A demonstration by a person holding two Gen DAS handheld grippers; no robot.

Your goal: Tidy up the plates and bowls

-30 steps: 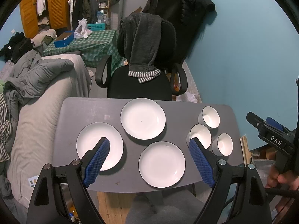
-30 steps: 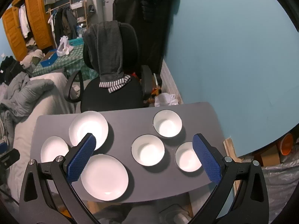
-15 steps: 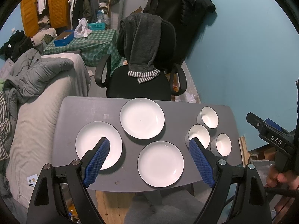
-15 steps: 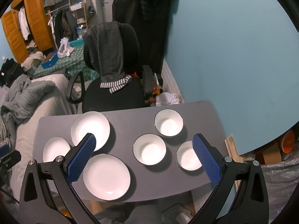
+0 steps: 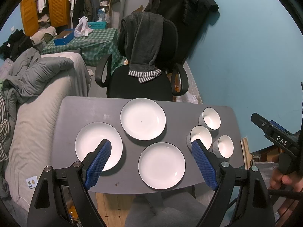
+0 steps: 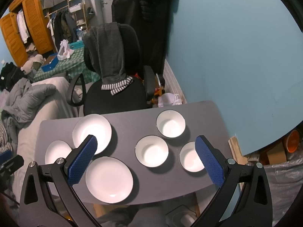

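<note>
Three white plates lie apart on the grey table [image 5: 87, 106]: a left plate [image 5: 92, 141], a far plate [image 5: 143, 118] and a near plate [image 5: 161, 165]. Three white bowls stand in a cluster on the right: a far bowl [image 6: 170, 124], a middle bowl [image 6: 151, 150] and a right bowl [image 6: 190, 157]. My left gripper [image 5: 151, 145] hovers open above the near plate, holding nothing. My right gripper [image 6: 146, 141] hangs open over the middle bowl, also holding nothing. In the left wrist view the right gripper [image 5: 274, 134] shows at the far right with a hand on it.
A black office chair [image 5: 140, 79] draped with a grey garment stands against the table's far edge. A bed with grey bedding [image 5: 34, 87] runs along the left. The blue wall [image 6: 236, 56] is close on the right. A box and a plastic sheet [image 6: 280, 162] sit on the floor there.
Both views have shifted slightly; the table and dishes sit a little further left in the left wrist view and further right in the right wrist view. No dish has moved. Both grippers stay open.
</note>
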